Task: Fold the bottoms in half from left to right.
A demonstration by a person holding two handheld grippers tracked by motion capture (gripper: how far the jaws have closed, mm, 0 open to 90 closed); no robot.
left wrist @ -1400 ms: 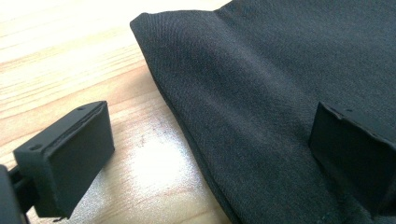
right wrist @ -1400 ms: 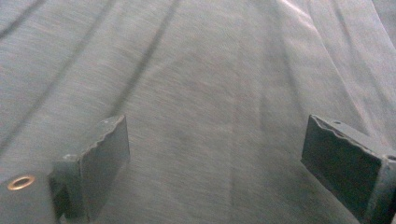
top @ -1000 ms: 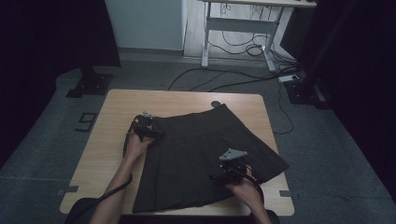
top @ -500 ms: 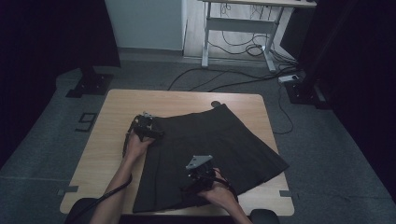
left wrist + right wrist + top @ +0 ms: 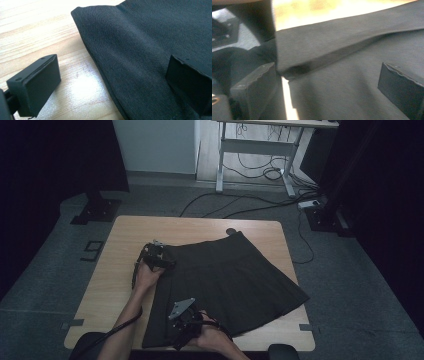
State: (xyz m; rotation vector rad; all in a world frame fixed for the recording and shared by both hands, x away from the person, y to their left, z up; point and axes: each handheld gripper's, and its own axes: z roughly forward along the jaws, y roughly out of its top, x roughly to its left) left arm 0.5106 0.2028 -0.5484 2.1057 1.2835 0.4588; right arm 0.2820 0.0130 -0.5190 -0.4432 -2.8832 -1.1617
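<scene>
A black pleated skirt lies spread flat on the wooden table, waistband toward the far left, hem toward the near right. My left gripper sits at the waistband's left corner. It is open: one jaw rests over bare wood and the other over the cloth, with the skirt's edge running between them. My right gripper is at the near left part of the hem, low over the cloth. It is open too, and a raised fold of the skirt lies ahead of its jaws; this view is blurred.
The table's near edge lies just under my right hand. Bare wood runs along the left and far sides. On the grey floor behind are a black stand base, loose cables and a desk frame.
My right gripper has travelled left along the skirt's near side, from the right part of the hem to its near left corner. The left gripper has stayed at the waistband.
</scene>
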